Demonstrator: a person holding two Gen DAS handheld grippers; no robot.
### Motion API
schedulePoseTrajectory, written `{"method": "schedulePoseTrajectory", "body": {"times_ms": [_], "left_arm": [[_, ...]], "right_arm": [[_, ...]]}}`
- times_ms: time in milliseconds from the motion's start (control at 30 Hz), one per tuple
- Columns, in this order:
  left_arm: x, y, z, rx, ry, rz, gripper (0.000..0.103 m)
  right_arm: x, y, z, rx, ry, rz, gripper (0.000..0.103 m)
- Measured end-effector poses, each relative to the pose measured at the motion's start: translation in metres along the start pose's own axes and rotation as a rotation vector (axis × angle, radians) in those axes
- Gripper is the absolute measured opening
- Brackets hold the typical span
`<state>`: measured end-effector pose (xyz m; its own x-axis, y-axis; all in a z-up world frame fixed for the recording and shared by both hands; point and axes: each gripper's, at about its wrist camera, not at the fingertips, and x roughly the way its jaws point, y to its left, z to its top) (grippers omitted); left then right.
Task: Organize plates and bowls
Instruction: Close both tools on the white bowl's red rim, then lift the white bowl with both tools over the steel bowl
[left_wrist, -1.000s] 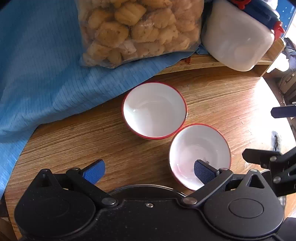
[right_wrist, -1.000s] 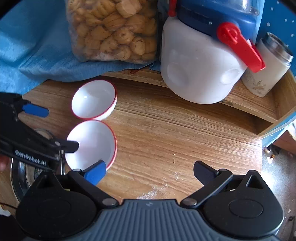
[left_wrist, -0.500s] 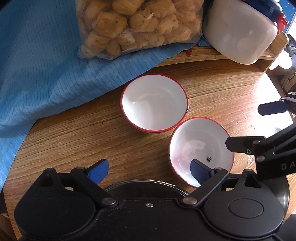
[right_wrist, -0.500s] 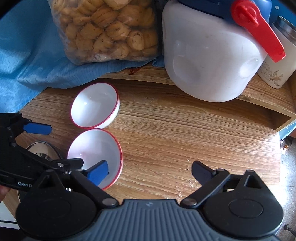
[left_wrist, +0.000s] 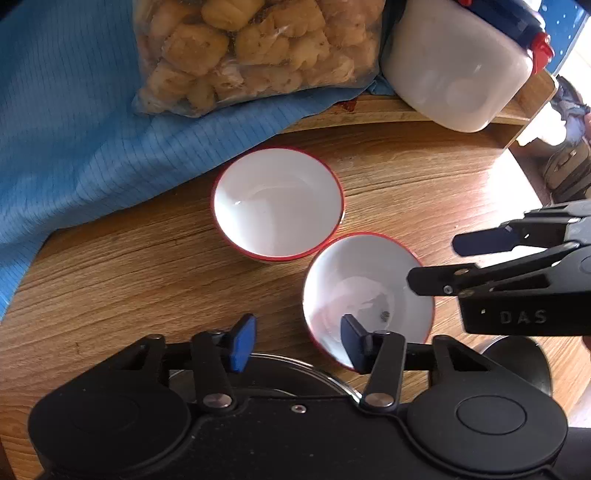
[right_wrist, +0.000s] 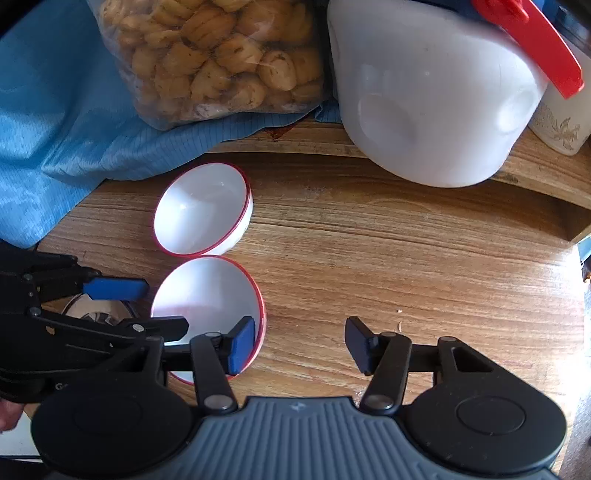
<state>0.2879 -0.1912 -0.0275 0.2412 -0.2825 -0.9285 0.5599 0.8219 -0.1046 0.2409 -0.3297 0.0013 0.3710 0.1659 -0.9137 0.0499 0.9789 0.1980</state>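
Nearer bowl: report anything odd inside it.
The nearer red-rimmed bowl has a small dark speck on its white bottom and a faint cloudy film around it; I cannot tell what it is. The farther bowl looks clean.

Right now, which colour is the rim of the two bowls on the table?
Red, around white insides, on both the far bowl and the near bowl; clearest in the left wrist view.

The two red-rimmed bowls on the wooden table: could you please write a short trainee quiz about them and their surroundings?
1. True or false: the far bowl is nested inside the near bowl.
2. What rests on the blue cloth? A) a clear bag of golden snack pieces B) a plate C) a spoon
3. Which bowl shows a smear inside?
Key: 1 false, they sit side by side; 2 A; 3 the near bowl.
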Motion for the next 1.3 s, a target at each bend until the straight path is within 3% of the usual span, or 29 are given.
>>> {"method": "schedulePoseTrajectory", "body": {"times_ms": [133, 467, 667, 800, 1300], "left_arm": [[0.000, -0.002, 0.000, -0.004, -0.003, -0.019, 0.037], [0.006, -0.006, -0.004, -0.044, 0.005, -0.046, 0.020], [0.004, -0.003, -0.005, -0.054, 0.002, -0.037, 0.015], [0.004, -0.003, -0.005, -0.052, 0.000, -0.032, 0.015], [-0.012, -0.006, -0.008, -0.045, -0.041, -0.064, 0.012]], "right_arm": [[0.003, 0.000, -0.001, 0.022, 0.008, 0.027, 0.048], [0.016, 0.005, -0.003, 0.056, 0.025, 0.066, 0.031], [0.021, 0.007, -0.005, 0.068, 0.027, 0.079, 0.026], [0.021, 0.007, -0.005, 0.068, 0.026, 0.114, 0.011], [0.002, 0.005, -0.003, 0.068, -0.017, 0.097, 0.008]]}}
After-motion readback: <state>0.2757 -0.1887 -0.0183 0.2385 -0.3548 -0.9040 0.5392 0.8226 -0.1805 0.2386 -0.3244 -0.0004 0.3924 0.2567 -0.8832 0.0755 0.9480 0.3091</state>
